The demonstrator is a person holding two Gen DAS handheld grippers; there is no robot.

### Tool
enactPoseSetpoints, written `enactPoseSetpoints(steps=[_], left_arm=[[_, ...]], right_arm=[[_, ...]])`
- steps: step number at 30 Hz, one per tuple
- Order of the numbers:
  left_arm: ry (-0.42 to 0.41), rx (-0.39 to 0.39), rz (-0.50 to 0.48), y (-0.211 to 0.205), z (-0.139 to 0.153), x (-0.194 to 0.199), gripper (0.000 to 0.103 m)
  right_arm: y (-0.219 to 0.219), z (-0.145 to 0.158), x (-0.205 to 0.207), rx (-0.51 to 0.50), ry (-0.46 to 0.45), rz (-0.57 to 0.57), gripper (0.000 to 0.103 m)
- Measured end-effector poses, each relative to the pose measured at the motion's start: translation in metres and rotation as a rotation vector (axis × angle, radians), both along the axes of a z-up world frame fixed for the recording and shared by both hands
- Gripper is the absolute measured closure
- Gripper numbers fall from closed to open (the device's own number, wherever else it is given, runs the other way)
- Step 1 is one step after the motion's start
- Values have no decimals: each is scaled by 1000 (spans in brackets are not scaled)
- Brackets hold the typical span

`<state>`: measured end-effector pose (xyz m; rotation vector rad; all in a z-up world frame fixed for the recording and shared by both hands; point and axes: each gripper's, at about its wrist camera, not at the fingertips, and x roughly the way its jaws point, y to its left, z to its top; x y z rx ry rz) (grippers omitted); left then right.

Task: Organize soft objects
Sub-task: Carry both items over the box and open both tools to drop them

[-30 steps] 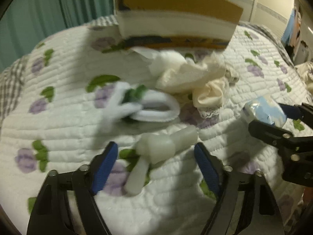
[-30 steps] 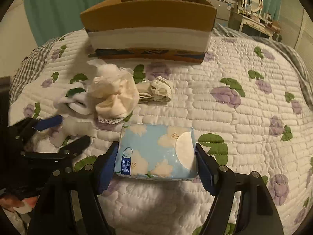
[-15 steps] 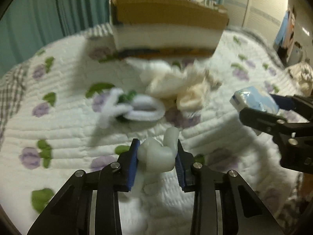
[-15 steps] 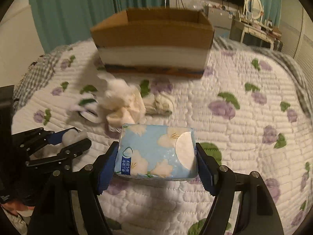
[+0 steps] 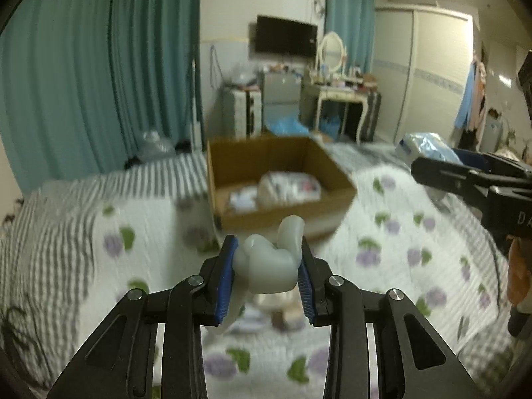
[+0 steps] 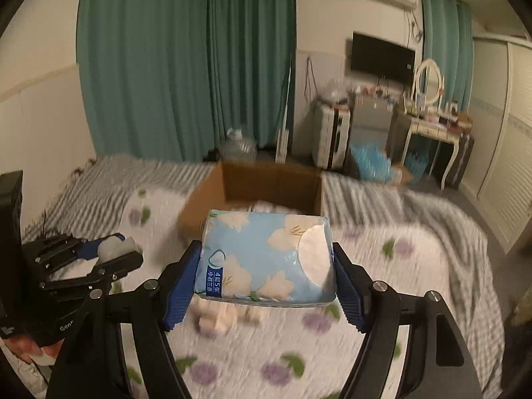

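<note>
Left hand-held gripper (image 5: 267,274) clamped on a pale, squashy white toy (image 5: 267,266), blue pads pressing into both its sides, lifted clear above the quilted bed (image 5: 382,252) with its purple-flower print. Right hand-held gripper (image 6: 266,274) clamped on a blue tissue pack (image 6: 266,256) printed with white flowers, pads tight against the pack's short ends, also raised above the bed. Beyond both, toward the far side of the bed, an open cardboard box (image 5: 232,169) with a white bundle (image 5: 287,188) and some blurred items already lying inside. Between the raised grippers and the bed, a blurred heap of cream cloth (image 6: 219,319) lying on the quilt in the near middle. Seen from the left wrist, right gripper with its pack at the right edge; seen from the right wrist, left gripper with its toy at the left edge. Teal curtains (image 6: 186,63) across the far wall, dressing table (image 5: 339,93) far right
</note>
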<state>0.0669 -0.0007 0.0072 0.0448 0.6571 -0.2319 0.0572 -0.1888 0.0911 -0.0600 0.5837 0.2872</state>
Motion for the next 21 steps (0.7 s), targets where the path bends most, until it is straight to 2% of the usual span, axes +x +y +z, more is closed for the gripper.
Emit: enactPoseSetpoints(steps=[4,8,11,17,18,19,20,21], left_arm=[[-41,-1,-3,-5,27,32,70],[-51,20,0,-13,36,82,70],[-35,33,14,-15,28,119,70],[29,82,28,-16,-17,169,63],[29,91,23,-17,-23,174,60],[26,101,18,-17,-27,177,42],[15,112,18,-18,-31,179,29],[9,127,23,-18,-34,182,27]], right_arm=[[4,27,42,-23,-52,-14,30],[15,27,95,-10,-36,3,29],[22,11,138,-2,-8,-14,29],[21,-37,204,51,98,-36,27],[22,-43,210,53,93,-32,20],[20,-46,213,54,84,-33,13],[18,-48,216,56,79,-38,7],[17,-49,216,66,73,-43,7]])
